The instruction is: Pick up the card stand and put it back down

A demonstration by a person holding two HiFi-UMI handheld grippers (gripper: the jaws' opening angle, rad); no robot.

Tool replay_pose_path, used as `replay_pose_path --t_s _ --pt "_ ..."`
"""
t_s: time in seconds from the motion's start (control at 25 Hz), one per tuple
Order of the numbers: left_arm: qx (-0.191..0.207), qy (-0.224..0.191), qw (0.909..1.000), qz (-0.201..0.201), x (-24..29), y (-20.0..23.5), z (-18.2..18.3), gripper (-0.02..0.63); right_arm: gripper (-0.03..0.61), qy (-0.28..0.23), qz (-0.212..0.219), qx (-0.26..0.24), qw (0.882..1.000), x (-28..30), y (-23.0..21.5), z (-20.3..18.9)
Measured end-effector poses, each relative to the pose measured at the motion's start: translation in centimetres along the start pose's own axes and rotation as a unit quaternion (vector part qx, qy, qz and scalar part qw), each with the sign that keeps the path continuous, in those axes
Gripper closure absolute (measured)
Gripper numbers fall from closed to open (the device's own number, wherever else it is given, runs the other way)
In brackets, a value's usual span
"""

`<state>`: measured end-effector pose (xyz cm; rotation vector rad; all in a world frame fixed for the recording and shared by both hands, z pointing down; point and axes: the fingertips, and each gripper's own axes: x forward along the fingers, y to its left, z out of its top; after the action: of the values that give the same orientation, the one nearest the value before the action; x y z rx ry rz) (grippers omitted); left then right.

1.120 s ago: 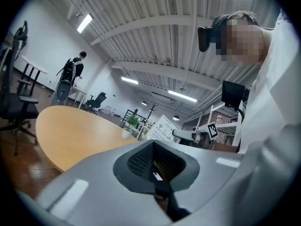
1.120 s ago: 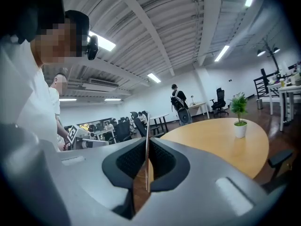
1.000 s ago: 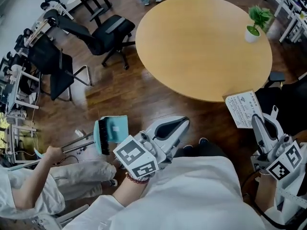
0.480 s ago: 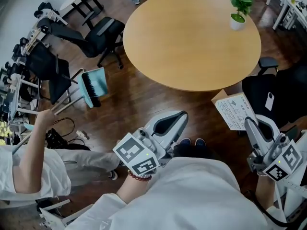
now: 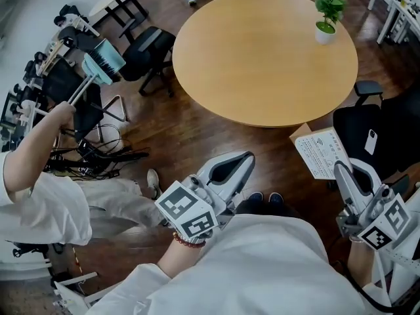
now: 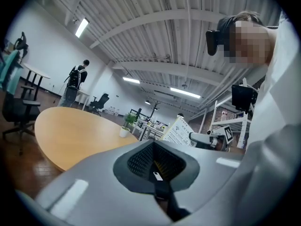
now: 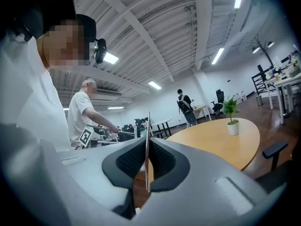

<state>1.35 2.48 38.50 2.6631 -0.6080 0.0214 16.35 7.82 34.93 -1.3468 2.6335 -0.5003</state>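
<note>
Clamped tight in the jaws of the right gripper [image 5: 343, 170]: the card stand [image 5: 320, 153], its thin edge pinched upright between the pads in the right gripper view; held in the air, off the round tabletop [image 5: 262, 51], just beside its near right rim and above the wooden floor [image 5: 184, 136]; printed face turned up toward the head view. Left gripper [image 5: 248, 157]: jaws closed together with nothing between them, held low near the torso, well apart from the card stand. On the far right of the tabletop, a small potted plant [image 5: 326, 18]. At the left, a person lifting a teal broom [image 5: 100, 61] beside a black office chair [image 5: 147, 48].
</note>
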Motion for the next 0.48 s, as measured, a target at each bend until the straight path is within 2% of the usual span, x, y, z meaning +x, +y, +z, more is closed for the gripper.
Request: replay_pose_path --t_s 0.2,0.48 --pt "0.001 0.016 0.9998 -0.008 0.62 -0.74 -0.58 0.614 0.557 -0.001 0.003 0.005 1.000 -0.03 -0.02 -0.03" --pt "-0.002 0.016 0.9998 -0.007 0.68 -0.24 -0.15 0.614 0.557 0.001 0.002 0.004 1.000 0.29 0.12 0.30"
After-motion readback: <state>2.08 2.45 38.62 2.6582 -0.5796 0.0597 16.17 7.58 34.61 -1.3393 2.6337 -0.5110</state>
